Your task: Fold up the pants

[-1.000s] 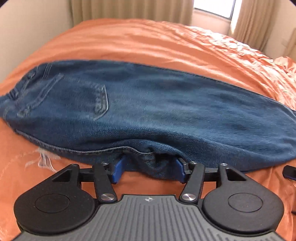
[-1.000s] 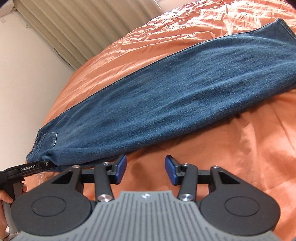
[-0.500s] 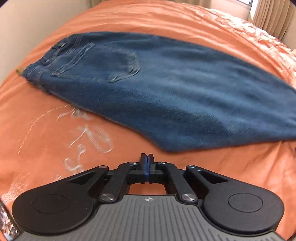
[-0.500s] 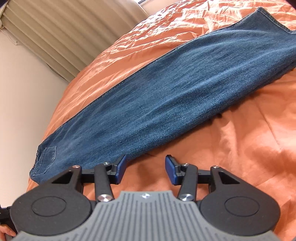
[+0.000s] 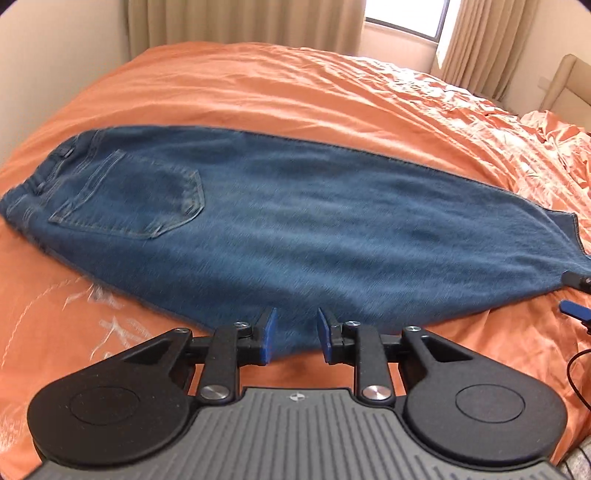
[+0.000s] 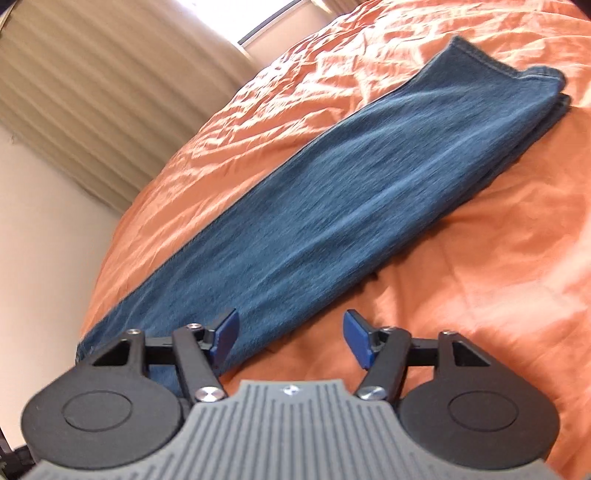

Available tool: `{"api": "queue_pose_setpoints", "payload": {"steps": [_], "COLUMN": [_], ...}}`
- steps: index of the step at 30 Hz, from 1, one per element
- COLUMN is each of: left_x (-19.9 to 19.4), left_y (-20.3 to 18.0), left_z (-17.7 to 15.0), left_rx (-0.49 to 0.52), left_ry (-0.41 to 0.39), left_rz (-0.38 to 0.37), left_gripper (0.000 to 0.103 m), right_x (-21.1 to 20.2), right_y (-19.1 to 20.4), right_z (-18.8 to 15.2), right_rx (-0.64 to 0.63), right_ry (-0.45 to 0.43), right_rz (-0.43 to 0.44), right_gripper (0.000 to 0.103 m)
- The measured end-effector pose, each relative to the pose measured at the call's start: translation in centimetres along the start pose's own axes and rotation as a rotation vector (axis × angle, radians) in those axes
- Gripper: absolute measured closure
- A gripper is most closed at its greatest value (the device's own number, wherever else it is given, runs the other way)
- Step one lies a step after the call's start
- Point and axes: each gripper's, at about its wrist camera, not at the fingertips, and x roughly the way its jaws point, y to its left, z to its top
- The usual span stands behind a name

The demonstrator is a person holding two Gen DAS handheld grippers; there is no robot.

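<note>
Blue jeans (image 5: 295, 229), folded lengthwise, lie flat across the orange bedspread (image 5: 295, 92). The waistband (image 5: 40, 177) and a back pocket (image 5: 140, 199) are at the left. My left gripper (image 5: 293, 336) hovers over the jeans' near edge; its jaws are opening, and no cloth is pinched between the blue pads. In the right wrist view the jeans (image 6: 332, 206) run diagonally up to the hems (image 6: 517, 85). My right gripper (image 6: 291, 336) is over the jeans' near edge and the bedspread (image 6: 480, 258), its jaws opening wide and empty. The right gripper's tips (image 5: 574, 295) also show by the leg end.
Beige curtains (image 5: 240, 18) and a window (image 5: 402, 18) stand behind the bed. A pale wall (image 6: 44, 221) borders the bed by the waistband end. A beige chair (image 5: 569, 81) is at far right. White stitching (image 5: 96, 295) marks the bedspread. A black cable (image 5: 576, 373) hangs at right.
My left gripper let go of the jeans' near fold, shut empty as it drew back, and now stands partly open. My right gripper rolled, slid toward the leg end and opened wider.
</note>
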Motion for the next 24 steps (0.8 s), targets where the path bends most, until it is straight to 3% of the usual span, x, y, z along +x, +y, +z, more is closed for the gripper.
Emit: {"api": "queue_pose_setpoints", "payload": {"steps": [9,14,21,23,24], "left_x": [3.8,7.1,11.8,12.9,13.5], "left_y": [-4.6,-8.6,-14.1,-15.5,-16.3], "left_z": [4.3,5.3,6.5,7.0,7.3], "left_rx": [0.057,0.123,0.185,0.201,0.211], "left_ry": [-0.002,0.024,0.059,0.064,0.064], "left_rz": [-0.112,-0.168,-0.214,-0.229,-0.234], "left_gripper": [0.073,0.073,0.073,0.073,0.073], "right_x": [-4.1,-4.2,-1.2,-0.8,-0.8], "right_y": [-9.7,-15.4,-20.2,-21.0,-21.2], "right_z": [8.1,11.0,12.6,12.9,13.1], "right_rx": [0.222,0.323,0.436,0.449,0.443], "right_ry": [-0.137,-0.157,-0.147,-0.150,-0.150], "right_rz": [-0.073,-0.073,0.036,0.062,0.055], "right_gripper": [0.036,0.038,0.057,0.068,0.081]}}
